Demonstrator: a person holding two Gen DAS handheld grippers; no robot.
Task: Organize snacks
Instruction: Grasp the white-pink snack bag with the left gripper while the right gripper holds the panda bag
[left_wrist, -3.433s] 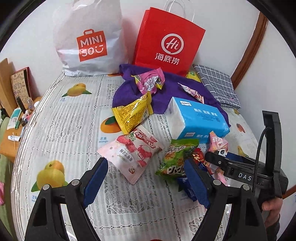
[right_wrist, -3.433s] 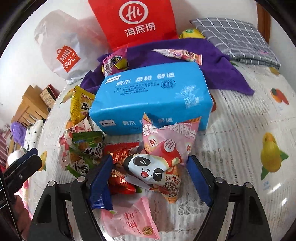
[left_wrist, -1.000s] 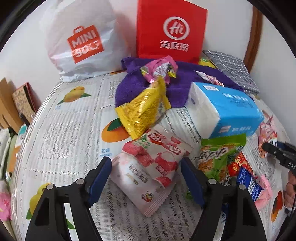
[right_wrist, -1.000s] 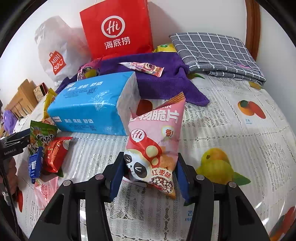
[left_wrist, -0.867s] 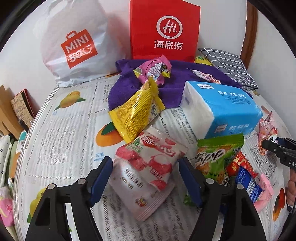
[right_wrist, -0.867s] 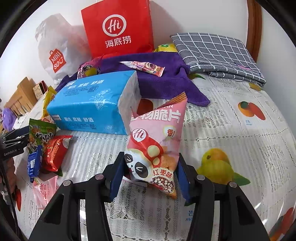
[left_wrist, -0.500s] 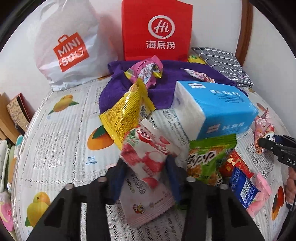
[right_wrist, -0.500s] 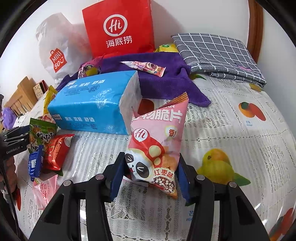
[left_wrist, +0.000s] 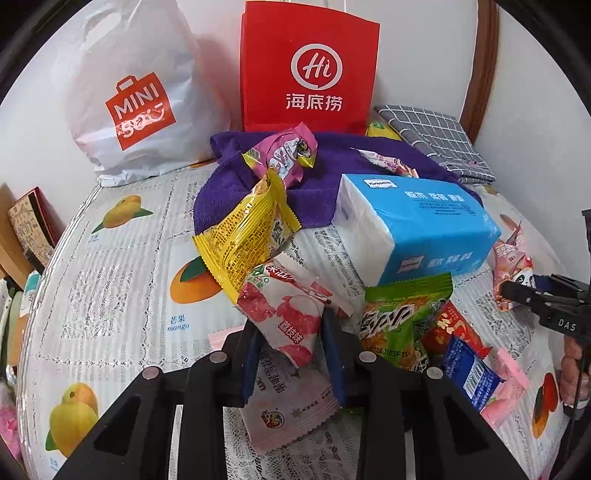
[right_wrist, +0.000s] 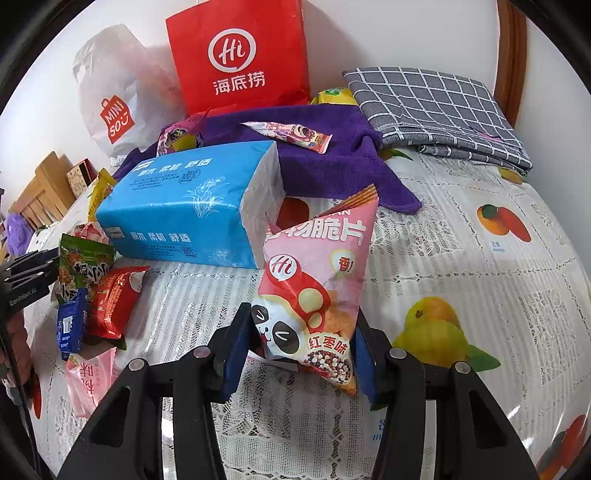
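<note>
Lace-patterned glossy tablecloth (left_wrist: 110, 295), crinkly lychee packet (left_wrist: 288, 317), puffy panda pouch (right_wrist: 314, 288)

A red paper bag (left_wrist: 309, 66) and a white plastic bag (left_wrist: 133, 92) stand against the wall at the back of a lace cloth (right_wrist: 461, 280) printed with fruit. Before them lies a purple towel (right_wrist: 332, 162), a folded grey checked cloth (right_wrist: 436, 107) just beside it — a blue tissue pack (right_wrist: 184, 203) sits nearer, its far end touching the towel.

Ahead of the claw, a white wall (left_wrist: 417, 55); brown wooden trim (left_wrist: 480, 62) climbs its right side.
</note>
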